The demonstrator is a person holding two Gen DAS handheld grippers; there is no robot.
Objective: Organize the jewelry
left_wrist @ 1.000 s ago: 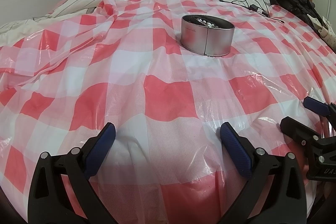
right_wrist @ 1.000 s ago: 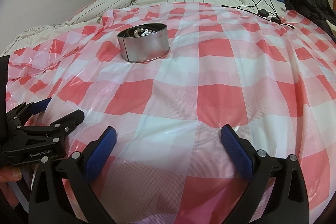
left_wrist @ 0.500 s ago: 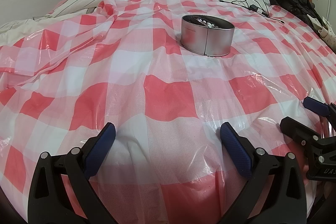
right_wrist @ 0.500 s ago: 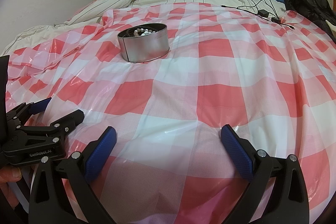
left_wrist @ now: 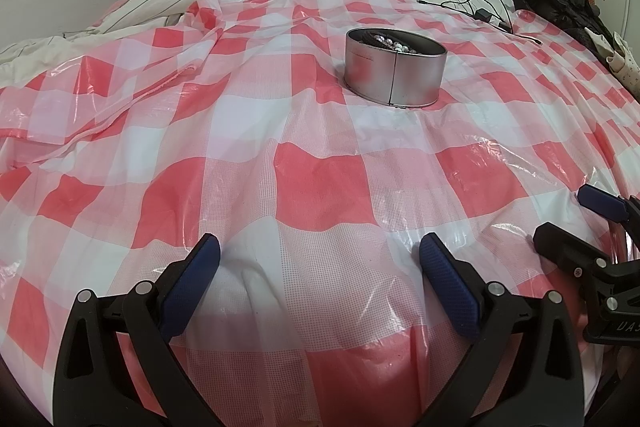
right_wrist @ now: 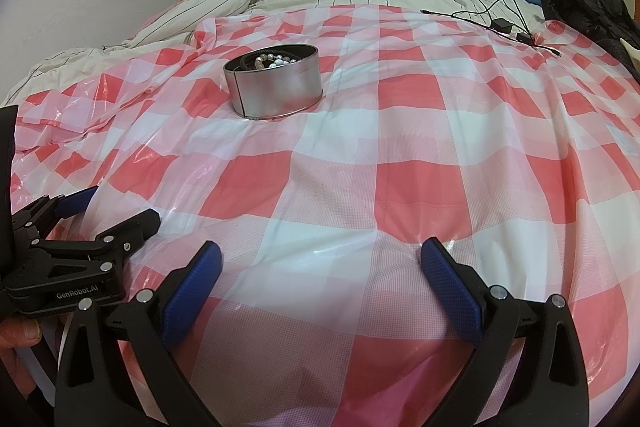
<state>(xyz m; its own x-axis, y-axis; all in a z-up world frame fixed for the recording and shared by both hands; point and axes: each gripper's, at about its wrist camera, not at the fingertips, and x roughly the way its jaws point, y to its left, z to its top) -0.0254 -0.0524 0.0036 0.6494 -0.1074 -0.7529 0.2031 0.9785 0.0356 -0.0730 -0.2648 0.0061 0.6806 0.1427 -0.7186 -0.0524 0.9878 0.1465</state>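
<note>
Left gripper [left_wrist: 319,258] still spread wide, empty; right gripper [right_wrist: 321,262] likewise, unmoved; tin [left_wrist: 395,74] of beads [right_wrist: 276,60] stays at twelve o'clock.

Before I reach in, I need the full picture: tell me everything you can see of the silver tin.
The silver tin is a low oval container of brushed metal, with a vertical seam in its wall and a narrow lip at the base. It has no lid on and stands upright on the red-and-white checked plastic sheet. Inside lie pearl-like beads and a dark band. Both grippers are well short of it; nothing touches it but the sheet.
</note>
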